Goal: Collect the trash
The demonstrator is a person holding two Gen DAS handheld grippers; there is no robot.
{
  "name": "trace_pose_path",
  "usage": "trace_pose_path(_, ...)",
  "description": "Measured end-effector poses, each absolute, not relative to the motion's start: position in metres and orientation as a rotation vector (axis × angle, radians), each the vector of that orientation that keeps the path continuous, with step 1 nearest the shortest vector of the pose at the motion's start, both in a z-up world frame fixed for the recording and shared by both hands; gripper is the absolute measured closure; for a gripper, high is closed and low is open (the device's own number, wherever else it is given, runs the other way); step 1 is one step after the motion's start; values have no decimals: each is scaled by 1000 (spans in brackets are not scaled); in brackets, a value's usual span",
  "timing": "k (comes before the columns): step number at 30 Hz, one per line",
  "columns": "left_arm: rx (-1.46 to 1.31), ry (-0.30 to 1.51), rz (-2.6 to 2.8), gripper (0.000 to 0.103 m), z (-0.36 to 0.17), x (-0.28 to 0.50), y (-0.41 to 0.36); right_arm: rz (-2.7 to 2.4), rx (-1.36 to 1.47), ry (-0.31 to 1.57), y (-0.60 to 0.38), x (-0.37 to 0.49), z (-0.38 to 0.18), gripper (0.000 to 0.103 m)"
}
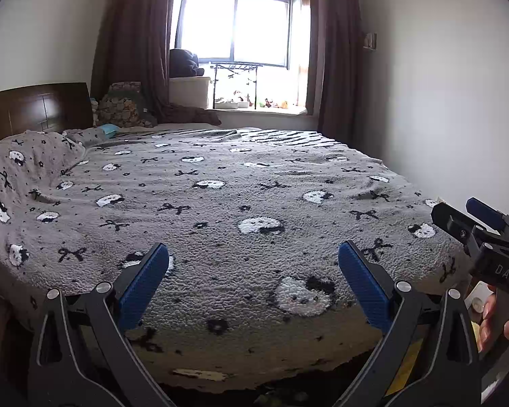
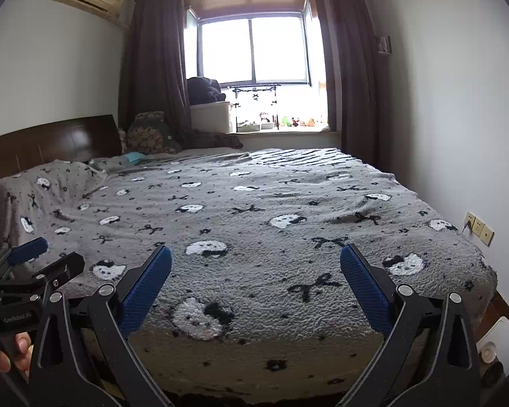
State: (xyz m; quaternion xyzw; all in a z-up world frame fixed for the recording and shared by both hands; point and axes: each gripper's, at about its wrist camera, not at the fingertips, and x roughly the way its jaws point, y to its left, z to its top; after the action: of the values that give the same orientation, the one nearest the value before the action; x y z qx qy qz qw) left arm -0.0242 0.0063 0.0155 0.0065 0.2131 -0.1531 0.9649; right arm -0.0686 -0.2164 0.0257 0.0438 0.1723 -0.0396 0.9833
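Left black two-finger gripper with blue ribbed pads (image 1: 253, 254): jaws spread wide, nothing between them, held at the foot of the bed. Right black two-finger gripper with blue ribbed pads (image 2: 255, 257): likewise spread wide and empty, alongside the left one

Below both: grey fleece blanket with white cat faces and black bows (image 1: 241, 186), spread fairly flat over the whole mattress, draping over the near edge. No wrapper, paper or other trash visible on it from either view

Low right, between bed and wall: white object with a round part (image 2: 492, 349), too cropped to identify. Wall sockets (image 2: 478, 229) above it

Far left: dark wooden headboard (image 1: 34, 108), blanket bunched over a pillow, small light-blue item (image 2: 135, 157) near the head end; cannot tell what it is. Beyond: brown curtains (image 1: 135, 40), bright window (image 1: 236, 27), small figures on the sill

Judgement: search step, nothing picked yet. Next move calls for locating trash, probably scanning the floor beside the bed or checking the blue item, then approaching with jaws apart
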Motion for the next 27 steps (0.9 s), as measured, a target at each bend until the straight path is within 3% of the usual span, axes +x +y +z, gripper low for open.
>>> trace_pose_path(27, 8, 437, -316, 8, 15, -26, 2, -59, 85, 354, -209, -68, 24, 3)
